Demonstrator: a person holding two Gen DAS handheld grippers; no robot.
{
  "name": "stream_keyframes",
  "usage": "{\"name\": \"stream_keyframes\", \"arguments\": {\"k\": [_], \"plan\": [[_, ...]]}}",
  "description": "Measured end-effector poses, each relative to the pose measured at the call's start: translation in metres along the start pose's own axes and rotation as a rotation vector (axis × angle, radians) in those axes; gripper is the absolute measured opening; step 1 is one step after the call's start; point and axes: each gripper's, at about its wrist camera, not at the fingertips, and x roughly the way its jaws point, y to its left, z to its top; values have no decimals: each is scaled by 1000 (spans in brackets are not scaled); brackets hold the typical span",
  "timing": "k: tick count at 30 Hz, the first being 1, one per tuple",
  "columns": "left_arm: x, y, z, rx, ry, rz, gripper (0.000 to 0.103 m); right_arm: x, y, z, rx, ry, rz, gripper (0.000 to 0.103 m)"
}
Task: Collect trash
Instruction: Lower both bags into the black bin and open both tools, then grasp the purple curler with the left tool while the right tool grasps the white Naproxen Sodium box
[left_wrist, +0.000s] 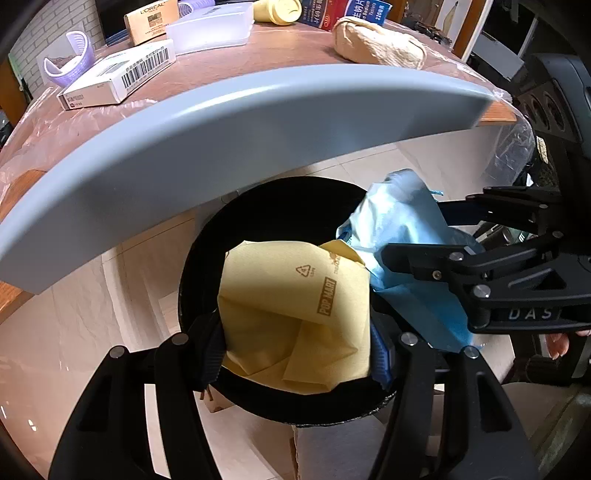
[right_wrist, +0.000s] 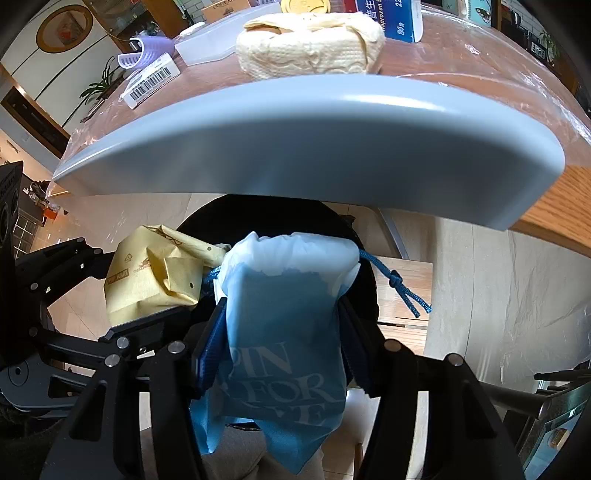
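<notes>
My left gripper (left_wrist: 295, 354) is shut on a crumpled yellow POP MART paper bag (left_wrist: 295, 314) and holds it over the black mouth of a trash bin (left_wrist: 273, 206), under the bin's raised grey lid (left_wrist: 221, 147). My right gripper (right_wrist: 282, 328) is shut on a blue drawstring bag (right_wrist: 284, 332) with white lettering, held over the same bin (right_wrist: 266, 214) beside the yellow bag (right_wrist: 155, 280). The right gripper also shows in the left wrist view (left_wrist: 424, 240), gripping the blue bag (left_wrist: 399, 229). The left gripper shows in the right wrist view (right_wrist: 147, 317).
Behind the lid (right_wrist: 314, 147) is a wooden table (left_wrist: 280, 48) covered in plastic film. On it lie a wad of beige paper (left_wrist: 380, 40), a white barcode box (left_wrist: 118, 74), a L'Oreal box (left_wrist: 151, 18), a clear tray (left_wrist: 210, 29), a yellow cup (left_wrist: 277, 11) and a purple clip (left_wrist: 70, 62). Pale tile floor lies below.
</notes>
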Motion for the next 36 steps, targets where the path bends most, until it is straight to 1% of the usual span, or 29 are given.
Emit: {"name": "stream_keyframes", "arguments": {"k": [1, 3, 4, 9, 13, 16, 18, 20, 22, 23, 24, 26, 27, 28, 29, 30, 31, 33, 36], "plan": [[1, 0, 1, -2, 0, 11, 66, 0, -1, 0, 3, 2, -4, 65], [2, 1, 0, -7, -5, 25, 78, -1, -3, 0, 11, -7, -14, 79], [1, 2, 0, -14, -11, 31, 79, -3, -4, 0, 14, -12, -16, 81], [2, 10, 1, -52, -11, 35, 80, -9, -12, -3, 33, -20, -16, 82], [-2, 12, -1, -72, -10, 32, 80, -22, -19, -10, 51, -30, -14, 82], [-14, 12, -4, -75, -24, 31, 80, -40, -25, -12, 53, -54, -13, 82], [-31, 8, -6, -69, -55, 23, 80, -56, -25, -13, 47, -83, -10, 82], [-47, 3, -7, -63, -88, 17, 80, -83, -25, -15, 27, -141, -13, 83], [-71, 1, -5, -59, -146, 3, 80, -107, -23, -14, 7, -207, -27, 88], [-82, 1, -4, -59, -177, 5, 87, -125, -21, -11, -10, -268, -49, 93], [-97, 2, 0, -62, -228, 22, 95, -136, -19, -8, -23, -311, -67, 98], [-117, 6, 7, -75, -311, 51, 101, -164, -13, 1, -57, -439, -120, 99], [-126, 9, 13, -91, -357, 66, 101, -172, -12, 6, -69, -481, -132, 99], [-131, 13, 18, -106, -377, 73, 101, -180, -9, 13, -85, -534, -145, 99], [-134, 18, 26, -127, -393, 77, 101, -184, -7, 18, -95, -560, -152, 99], [-135, 26, 34, -145, -406, 74, 101, -186, -4, 25, -111, -583, -156, 99], [-136, 28, 41, -158, -412, 74, 101, -186, -2, 35, -120, -586, -154, 99], [-134, 38, 55, -186, -409, 90, 101, -184, -2, 52, -120, -575, -142, 99], [-129, 53, 65, -203, -405, 123, 101, -175, -3, 70, -114, -547, -123, 99]]}}
